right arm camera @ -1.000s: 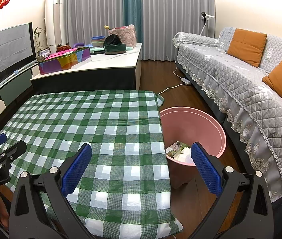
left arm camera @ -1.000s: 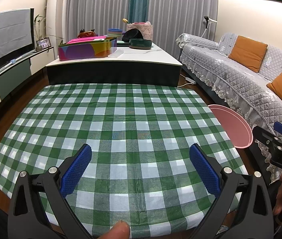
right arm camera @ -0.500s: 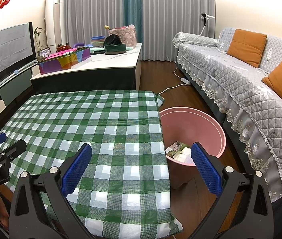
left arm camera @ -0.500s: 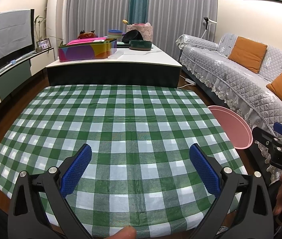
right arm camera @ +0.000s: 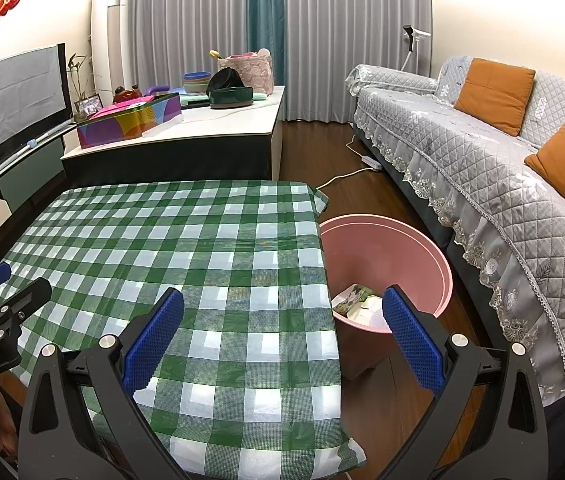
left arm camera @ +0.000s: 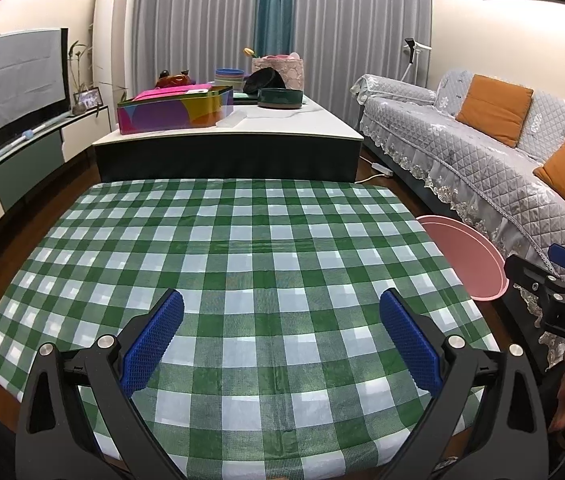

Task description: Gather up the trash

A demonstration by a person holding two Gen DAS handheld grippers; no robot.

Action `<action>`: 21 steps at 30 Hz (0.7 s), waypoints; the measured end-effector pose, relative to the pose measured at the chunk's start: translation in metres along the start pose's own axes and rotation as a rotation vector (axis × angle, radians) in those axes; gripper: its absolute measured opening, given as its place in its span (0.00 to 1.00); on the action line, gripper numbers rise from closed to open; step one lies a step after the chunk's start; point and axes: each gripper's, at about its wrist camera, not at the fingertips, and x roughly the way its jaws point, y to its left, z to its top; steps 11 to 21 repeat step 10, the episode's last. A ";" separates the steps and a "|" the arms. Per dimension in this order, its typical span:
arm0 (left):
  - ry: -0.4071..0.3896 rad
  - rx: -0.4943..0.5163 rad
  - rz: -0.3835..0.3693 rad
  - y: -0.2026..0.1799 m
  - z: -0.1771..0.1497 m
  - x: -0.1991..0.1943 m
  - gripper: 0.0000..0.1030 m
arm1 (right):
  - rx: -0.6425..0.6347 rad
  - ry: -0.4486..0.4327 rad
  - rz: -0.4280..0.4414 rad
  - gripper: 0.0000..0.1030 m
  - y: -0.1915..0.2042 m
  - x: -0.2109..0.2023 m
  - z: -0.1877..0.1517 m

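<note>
My left gripper (left arm camera: 281, 332) and right gripper (right arm camera: 282, 334) both hang spread wide over the green-checked tablecloth's (right arm camera: 170, 248) near edge; crumpled paper trash (right arm camera: 356, 304) lies in the round pink plastic bin (right arm camera: 414, 248) just beside its right edge.

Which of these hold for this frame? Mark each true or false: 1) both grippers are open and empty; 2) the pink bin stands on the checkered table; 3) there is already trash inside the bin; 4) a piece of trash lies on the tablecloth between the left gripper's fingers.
1) True: the left gripper and the right gripper both have jaws spread wide with nothing between them.
2) False: the pink bin stands on the floor beside the table's right edge.
3) True: paper trash lies at its bottom.
4) False: only bare green checkered tablecloth shows there.
</note>
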 end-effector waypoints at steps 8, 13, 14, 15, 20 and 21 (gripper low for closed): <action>0.014 -0.008 0.010 0.002 0.000 0.000 0.92 | 0.000 0.001 -0.001 0.95 0.000 0.000 0.000; 0.014 -0.006 0.010 0.001 0.000 0.000 0.92 | 0.000 0.000 -0.001 0.95 0.000 0.000 0.000; 0.014 -0.006 0.010 0.001 0.000 0.000 0.92 | 0.000 0.000 -0.001 0.95 0.000 0.000 0.000; 0.014 -0.006 0.010 0.001 0.000 0.000 0.92 | 0.000 0.000 -0.001 0.95 0.000 0.000 0.000; 0.014 -0.006 0.010 0.001 0.000 0.000 0.92 | 0.000 0.000 -0.001 0.95 0.000 0.000 0.000; 0.014 -0.006 0.010 0.001 0.000 0.000 0.92 | 0.000 0.000 -0.001 0.95 0.000 0.000 0.000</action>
